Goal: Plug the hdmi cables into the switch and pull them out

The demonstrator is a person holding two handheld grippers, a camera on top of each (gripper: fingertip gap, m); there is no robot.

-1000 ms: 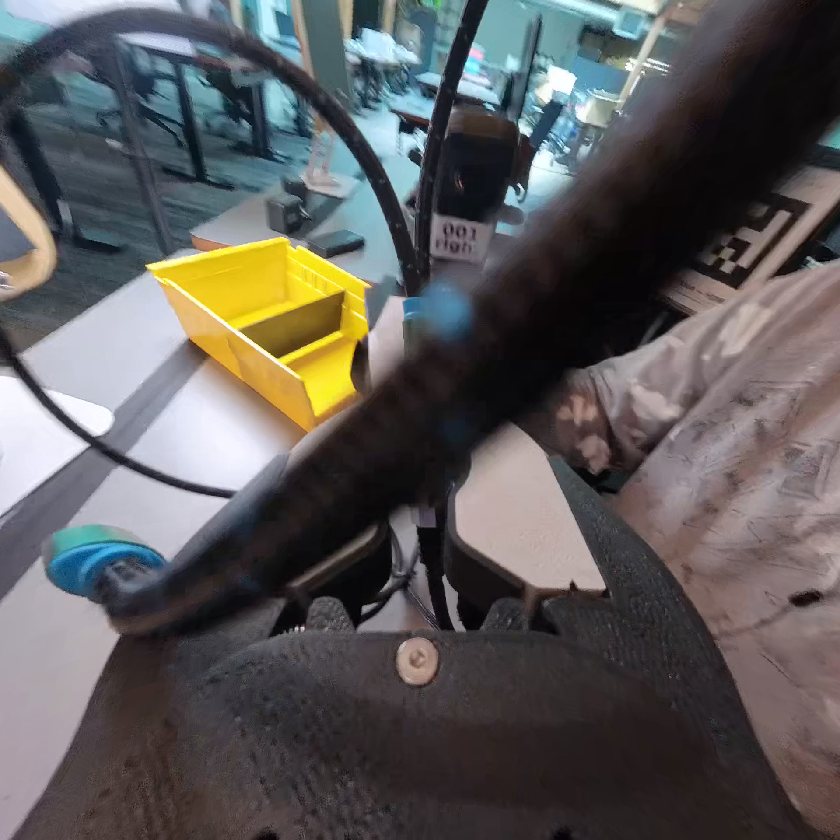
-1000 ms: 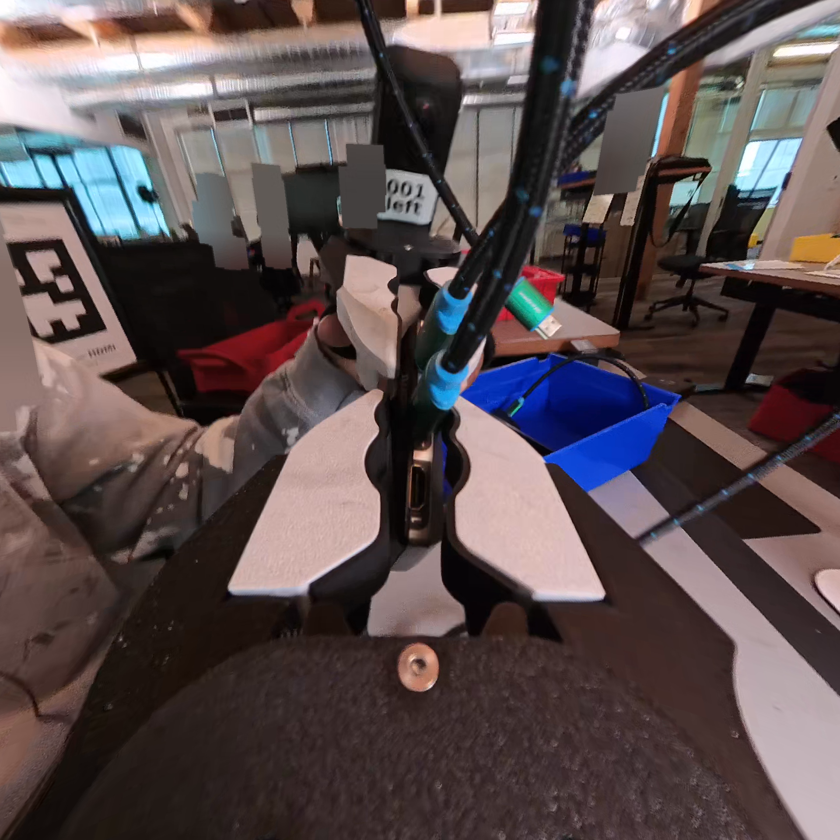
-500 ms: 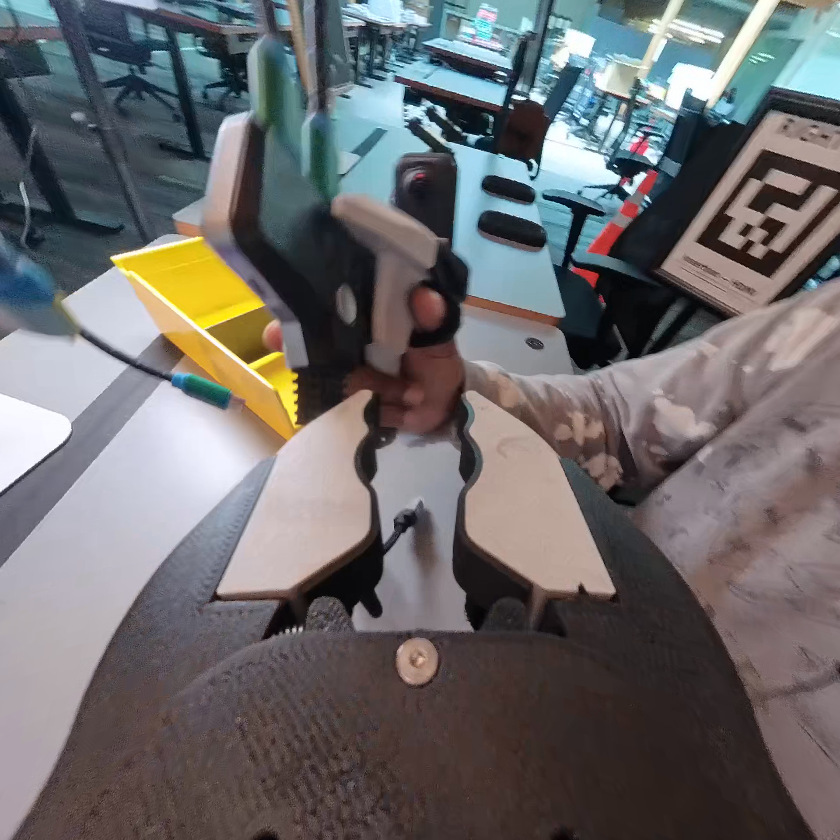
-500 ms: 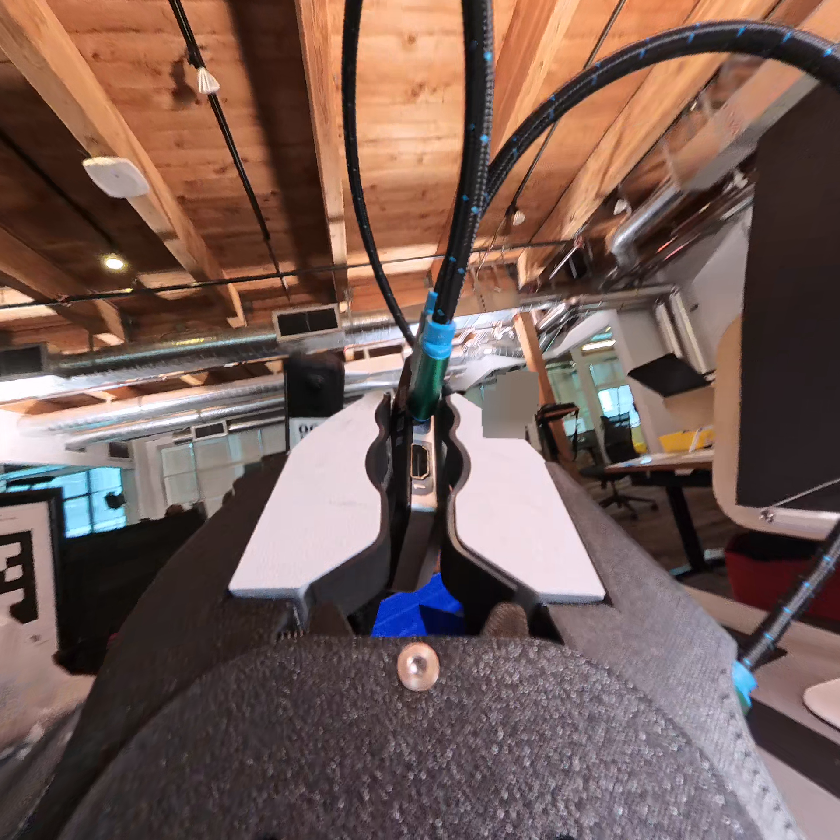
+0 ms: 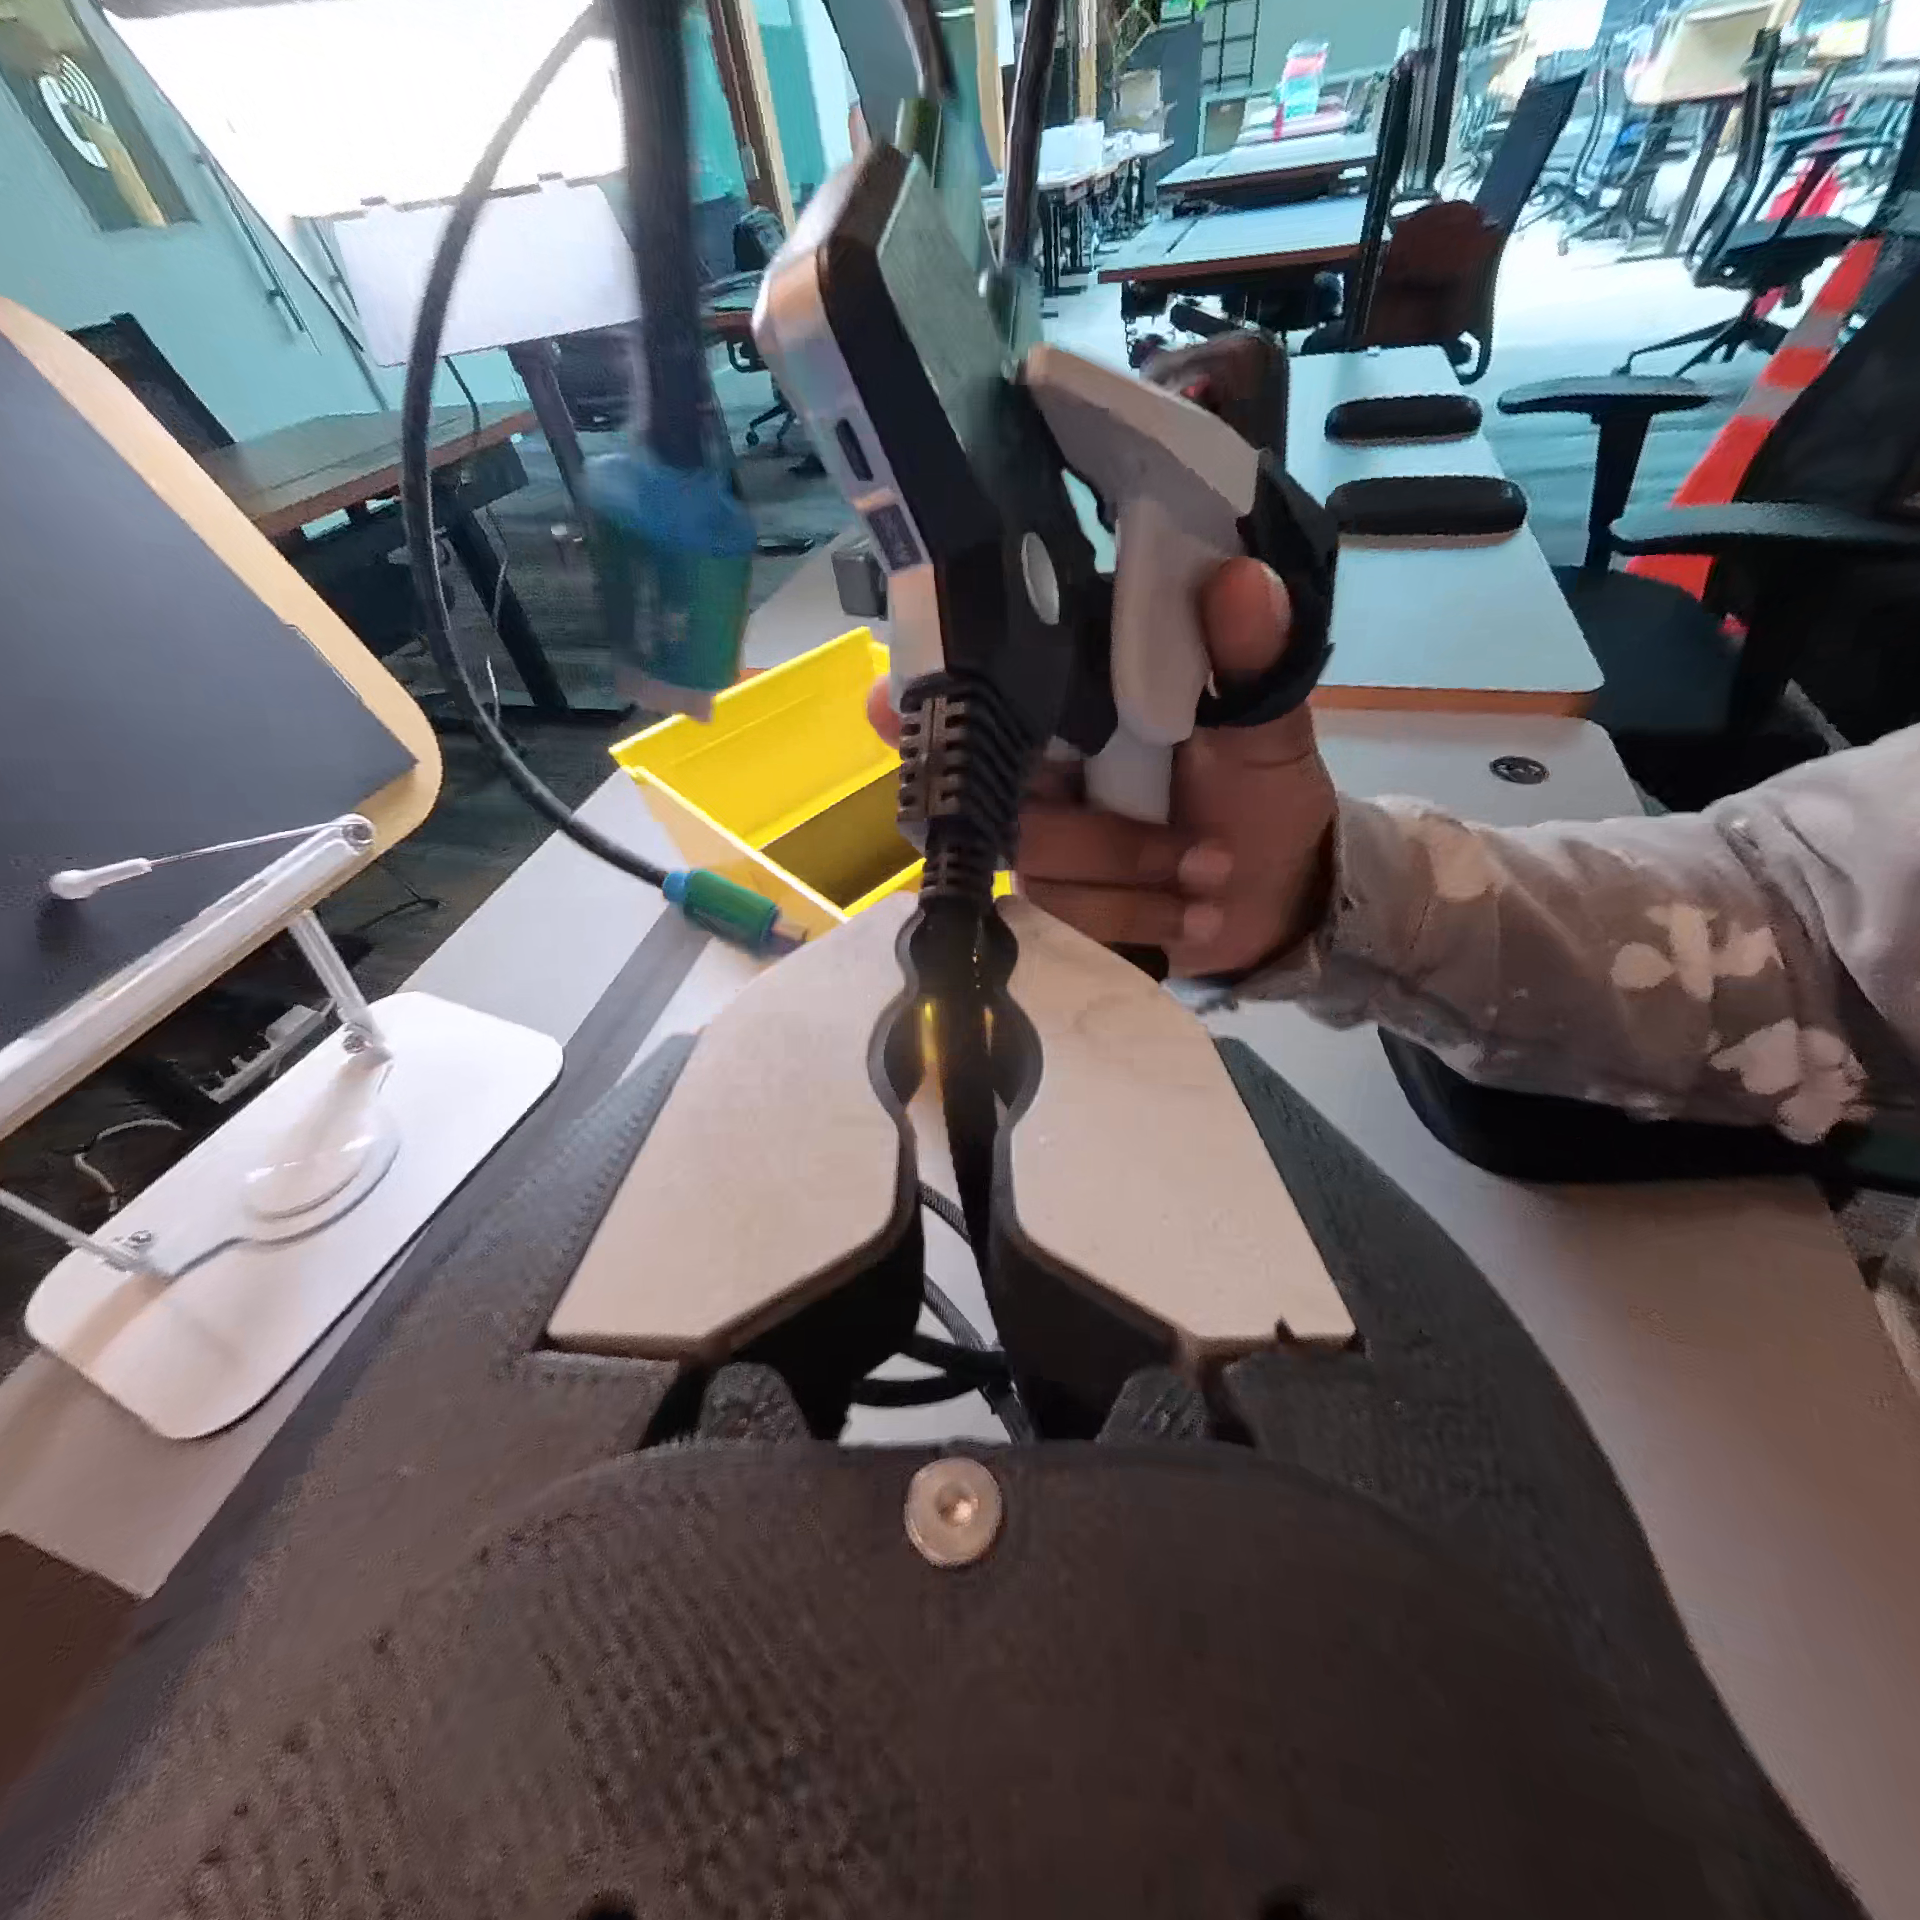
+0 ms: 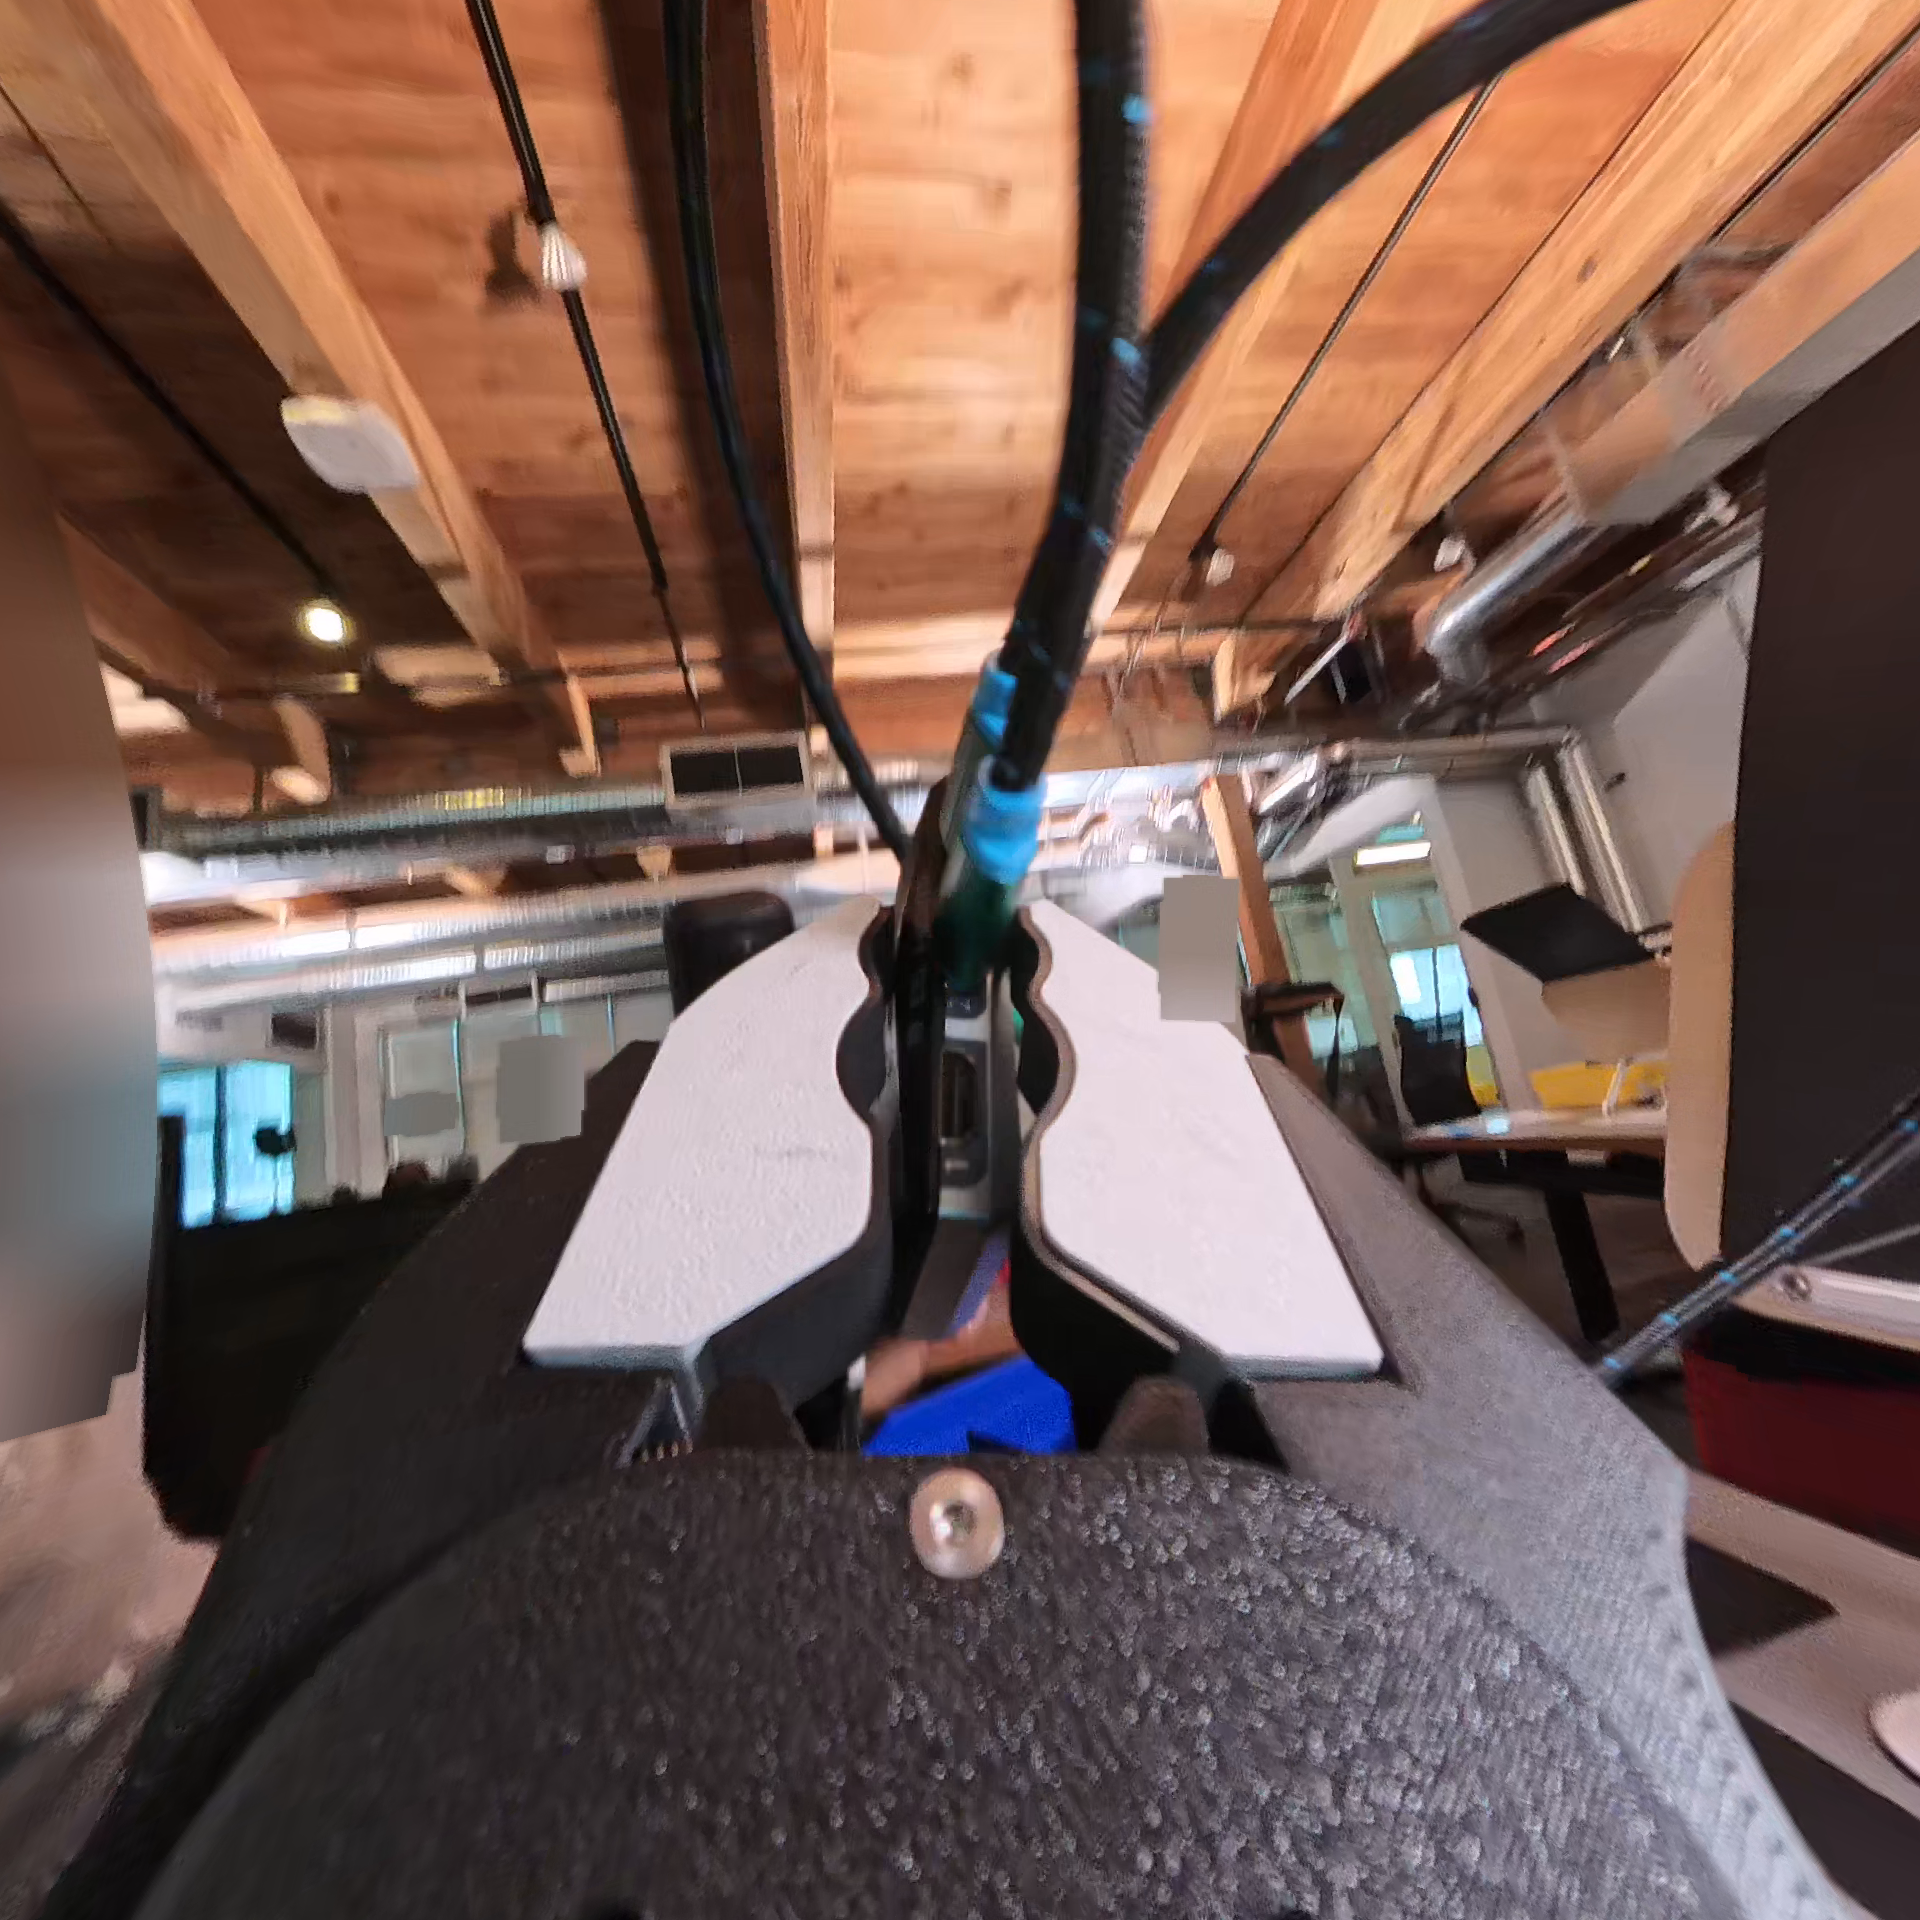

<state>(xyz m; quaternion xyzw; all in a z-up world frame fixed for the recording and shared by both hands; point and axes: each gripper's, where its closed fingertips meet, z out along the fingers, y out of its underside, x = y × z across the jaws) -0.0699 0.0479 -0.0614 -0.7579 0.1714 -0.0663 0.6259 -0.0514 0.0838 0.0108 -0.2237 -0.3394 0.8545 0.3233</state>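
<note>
Grey table point(image 5: 1621, 1382) carries a yellow bin point(image 5: 769, 758); wooden ceiling beams point(image 6: 800, 312) overhead.

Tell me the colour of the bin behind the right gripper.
Yellow bin, open-topped; clearest in the left wrist view, behind the right gripper.

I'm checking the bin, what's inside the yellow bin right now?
The yellow bin shows only bare yellow walls and a shadowed floor. The right claw and a dangling cable plug cover its near and left parts.
</note>
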